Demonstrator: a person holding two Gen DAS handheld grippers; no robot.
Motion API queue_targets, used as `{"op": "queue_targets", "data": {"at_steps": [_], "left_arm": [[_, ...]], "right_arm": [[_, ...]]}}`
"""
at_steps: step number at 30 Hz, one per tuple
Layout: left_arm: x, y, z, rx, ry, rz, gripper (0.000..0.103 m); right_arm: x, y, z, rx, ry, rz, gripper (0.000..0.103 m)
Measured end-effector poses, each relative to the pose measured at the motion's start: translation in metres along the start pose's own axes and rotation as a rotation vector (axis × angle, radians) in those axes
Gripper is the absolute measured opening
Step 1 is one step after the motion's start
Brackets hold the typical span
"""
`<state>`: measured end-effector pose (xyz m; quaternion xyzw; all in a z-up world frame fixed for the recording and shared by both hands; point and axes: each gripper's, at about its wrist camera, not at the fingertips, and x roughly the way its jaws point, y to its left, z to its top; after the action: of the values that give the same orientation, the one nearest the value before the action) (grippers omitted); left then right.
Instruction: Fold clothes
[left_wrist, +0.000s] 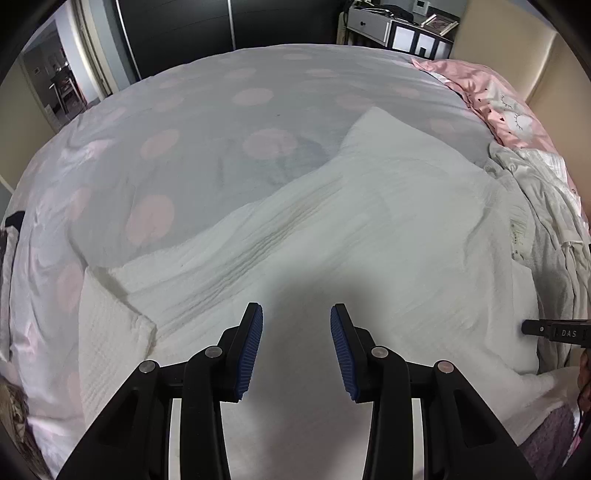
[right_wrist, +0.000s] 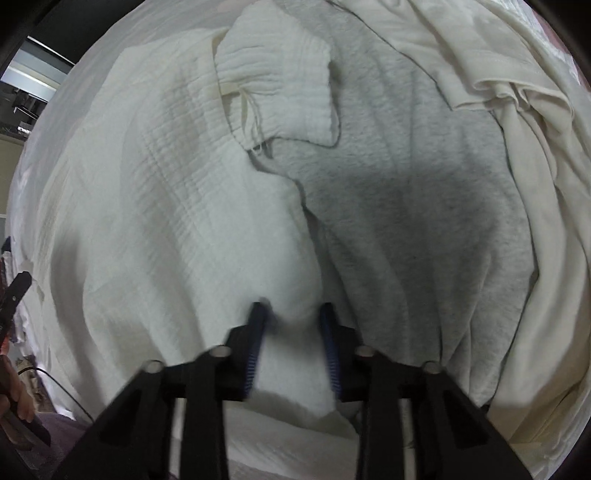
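Observation:
A white crinkle-textured garment lies spread on the bed, one corner folded over at the left. My left gripper hovers just above its near part, open, nothing between the blue pads. In the right wrist view the same white garment overlaps a grey fleece garment. My right gripper points down at the white garment's edge, and a bulging fold of white cloth fills the gap between its pads. One black finger of the right gripper shows at the edge of the left wrist view.
The bed cover is pale grey with pink dots. A pile of cream and white clothes lies at the right, with pink bedding behind it. A cream garment lies beside the grey one. A hand shows at the left edge.

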<state>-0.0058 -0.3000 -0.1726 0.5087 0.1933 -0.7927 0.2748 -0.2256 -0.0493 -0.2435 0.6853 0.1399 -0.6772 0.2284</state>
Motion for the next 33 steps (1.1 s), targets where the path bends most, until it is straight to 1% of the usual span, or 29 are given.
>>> {"op": "queue_targets", "data": {"at_steps": [1, 4, 7, 12, 17, 21, 23, 26, 28, 29, 30, 32, 33], "left_arm": [[-0.001, 0.002, -0.001, -0.005, -0.003, -0.005, 0.04], [-0.013, 0.003, -0.005, -0.016, -0.031, -0.034, 0.04], [-0.028, 0.005, -0.006, -0.021, -0.066, -0.072, 0.04], [-0.058, 0.019, -0.012, -0.044, -0.106, -0.162, 0.04], [-0.082, 0.045, -0.019, -0.099, -0.137, -0.262, 0.04], [-0.103, 0.075, -0.022, -0.16, -0.181, -0.288, 0.04], [-0.112, 0.095, -0.024, -0.201, -0.207, -0.291, 0.04], [-0.118, 0.128, -0.03, -0.269, -0.231, -0.297, 0.04], [-0.118, 0.147, -0.035, -0.305, -0.234, -0.291, 0.04], [-0.114, 0.153, -0.038, -0.311, -0.224, -0.288, 0.04], [-0.11, 0.158, -0.04, -0.314, -0.212, -0.286, 0.04], [-0.099, 0.163, -0.041, -0.319, -0.188, -0.292, 0.04], [-0.094, 0.164, -0.042, -0.322, -0.176, -0.295, 0.04]], "right_arm": [[-0.003, 0.002, -0.002, 0.004, -0.009, -0.003, 0.008], [-0.024, 0.018, -0.008, -0.016, -0.056, 0.014, 0.007], [-0.058, 0.051, -0.013, -0.081, -0.117, 0.035, 0.006], [-0.116, 0.13, -0.018, -0.218, -0.205, 0.048, 0.006], [-0.159, 0.211, -0.024, -0.31, -0.215, 0.113, 0.006], [-0.181, 0.278, -0.031, -0.397, -0.229, 0.162, 0.006], [-0.191, 0.317, -0.044, -0.453, -0.251, 0.18, 0.006], [-0.185, 0.37, -0.054, -0.506, -0.273, 0.158, 0.006], [-0.175, 0.393, -0.058, -0.524, -0.262, 0.136, 0.006], [-0.167, 0.4, -0.06, -0.528, -0.241, 0.133, 0.009], [-0.158, 0.403, -0.06, -0.524, -0.215, 0.133, 0.01], [-0.143, 0.404, -0.059, -0.508, -0.171, 0.125, 0.012], [-0.136, 0.401, -0.058, -0.5, -0.16, 0.123, 0.015]]}}
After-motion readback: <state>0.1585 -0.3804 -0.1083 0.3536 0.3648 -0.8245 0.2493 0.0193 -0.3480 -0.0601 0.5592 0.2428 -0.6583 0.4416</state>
